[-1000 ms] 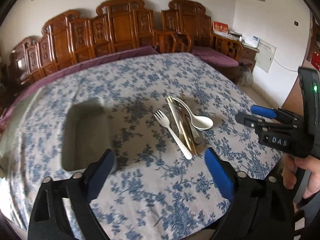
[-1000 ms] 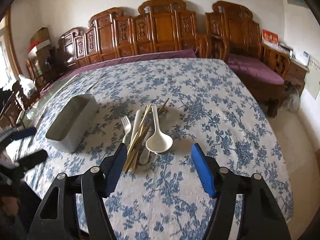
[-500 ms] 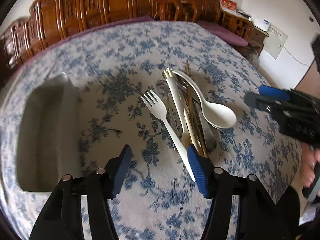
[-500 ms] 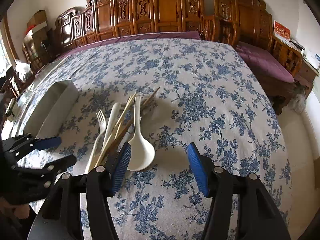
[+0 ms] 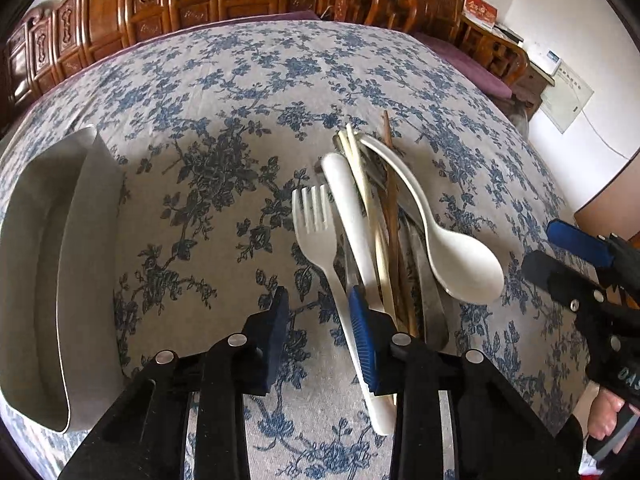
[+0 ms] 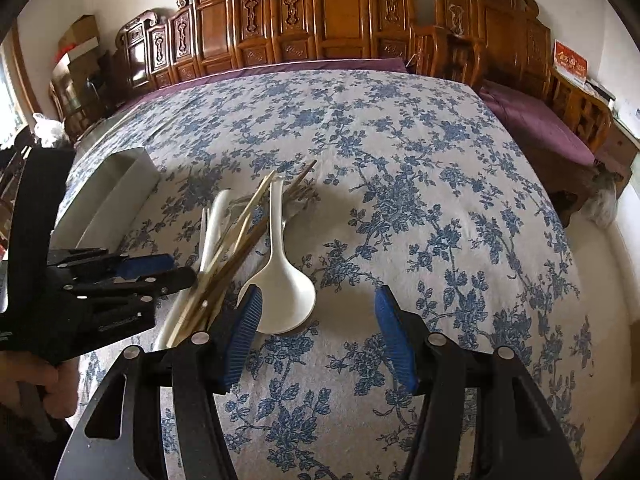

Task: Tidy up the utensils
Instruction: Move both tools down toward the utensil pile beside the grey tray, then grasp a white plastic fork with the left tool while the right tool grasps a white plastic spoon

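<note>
A pile of utensils lies on the floral tablecloth: a white plastic fork, a white knife, a white spoon, wooden chopsticks and metal cutlery beneath. My left gripper is open, low over the table, its jaws astride the fork's handle. My right gripper is open, its left finger beside the spoon's bowl. The right gripper also shows in the left wrist view, and the left in the right wrist view.
A grey rectangular container stands open on the table to the left of the pile; it also shows in the right wrist view. Carved wooden benches line the far side. The table's right edge drops to the floor.
Both grippers have moved forward and down to the pile. My left gripper's jaws have narrowed and now straddle the fork's handle.
</note>
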The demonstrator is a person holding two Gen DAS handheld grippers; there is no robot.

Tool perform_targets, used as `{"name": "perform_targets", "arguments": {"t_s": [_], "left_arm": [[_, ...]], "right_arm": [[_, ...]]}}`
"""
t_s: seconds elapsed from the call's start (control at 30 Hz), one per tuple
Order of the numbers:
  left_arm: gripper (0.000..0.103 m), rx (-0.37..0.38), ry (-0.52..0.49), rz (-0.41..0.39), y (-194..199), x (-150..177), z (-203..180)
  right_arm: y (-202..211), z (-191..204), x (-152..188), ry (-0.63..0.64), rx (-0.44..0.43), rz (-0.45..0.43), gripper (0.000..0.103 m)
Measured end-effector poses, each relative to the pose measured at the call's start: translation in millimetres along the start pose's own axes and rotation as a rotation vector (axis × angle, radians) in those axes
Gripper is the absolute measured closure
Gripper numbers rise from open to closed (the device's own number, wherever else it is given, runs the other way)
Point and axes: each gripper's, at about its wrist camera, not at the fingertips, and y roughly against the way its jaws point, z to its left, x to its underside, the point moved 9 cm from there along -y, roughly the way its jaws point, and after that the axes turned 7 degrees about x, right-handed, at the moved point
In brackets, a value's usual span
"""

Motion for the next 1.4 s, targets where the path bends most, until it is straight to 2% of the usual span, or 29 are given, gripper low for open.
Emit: {"name": "perform_targets", "arguments": {"t_s": [0.13,0.23,0.37,0.4,0.43,0.7,0.77,0.93,1.2,1.33,1.4], "left_arm": [[0.074,-0.033,-0.019,0.018,1.9,6.3,5.9],[0.074,-0.027,-0.018,0.034,1.6,8.7,7.0],[0.074,-0.057,-0.069,0.042,-1.4,10.4,2.9],[0.078,-0.060,-0.071,0.040,-1.1,10.3,3.4],[0.097,-0.062,-0.076,0.037,-0.9,10.2,4.2],[0.096,-0.034,-0.047,-0.008,16.4,1.2,16.3],[0.096,-0.032,-0.050,-0.027,23.7,-2.2,16.9],[0.096,-0.044,-0.075,-0.089,43.9,-12.0,15.9],[0.096,-0.015,-0.118,-0.157,62.0,-31.9,3.7],[0.096,-0.017,-0.129,-0.189,69.5,-41.8,0.5],[0.096,-0.019,-0.131,-0.198,72.6,-44.6,0.3]], "right_arm": [[2.5,2.5,-0.5,0.008,0.003,-0.004,0.042],[4.3,6.2,-1.4,0.014,0.000,-0.009,0.042],[3.7,10.0,0.8,0.026,-0.003,-0.006,0.042],[3.0,10.5,2.0,0.026,-0.003,-0.003,0.042],[1.5,10.8,2.9,0.027,-0.004,0.000,0.042],[-12.5,13.5,2.5,0.036,-0.008,0.016,0.042],[-16.2,16.3,-1.8,0.037,-0.020,0.020,0.049],[-35.7,28.9,-11.7,0.067,-0.039,0.052,0.059],[-64.2,38.8,-22.1,0.075,-0.062,0.095,0.066],[-74.5,40.4,-25.1,0.075,-0.058,0.121,0.075],[-78.5,39.8,-25.8,0.060,-0.070,0.131,0.075]]}}
